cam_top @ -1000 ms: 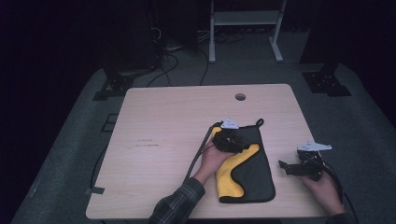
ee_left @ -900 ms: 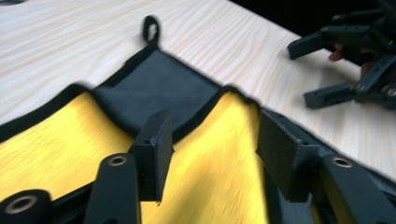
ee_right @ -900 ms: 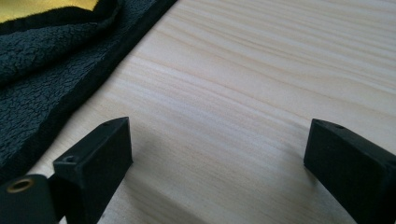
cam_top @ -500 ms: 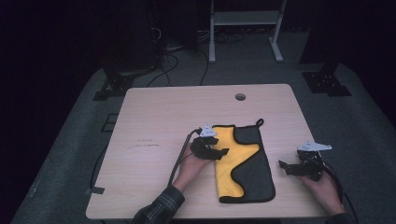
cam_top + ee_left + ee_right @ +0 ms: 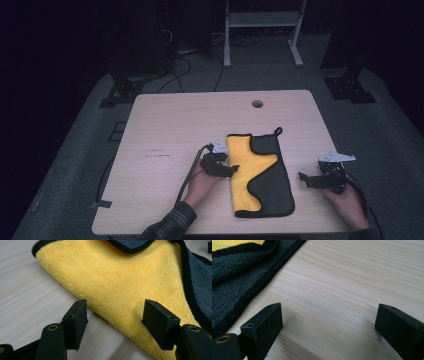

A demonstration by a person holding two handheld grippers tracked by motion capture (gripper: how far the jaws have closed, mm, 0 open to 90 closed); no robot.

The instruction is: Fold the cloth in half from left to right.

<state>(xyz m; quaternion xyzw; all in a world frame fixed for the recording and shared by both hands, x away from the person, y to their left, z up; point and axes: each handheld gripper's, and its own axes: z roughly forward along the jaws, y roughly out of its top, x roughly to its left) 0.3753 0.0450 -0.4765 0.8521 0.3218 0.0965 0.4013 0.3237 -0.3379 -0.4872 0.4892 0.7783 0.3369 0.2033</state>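
one yellow-and-black cloth [image 5: 260,172] on one table [image 5: 165,130] — two grippers, left [image 5: 233,170] and right [image 5: 302,178], jaws apart, empty

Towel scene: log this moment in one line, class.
towel: folded, flat on table | left hand-held gripper: open at yellow edge | right hand-held gripper: open, beside

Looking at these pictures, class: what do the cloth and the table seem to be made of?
Cloth: probably microfibre or fleece, with a fuzzy, matte pile, yellow on one face and dark grey on the other, bound in a black edge. Table: pale wood or wood-look laminate, with straight grain lines and a smooth, satin finish.
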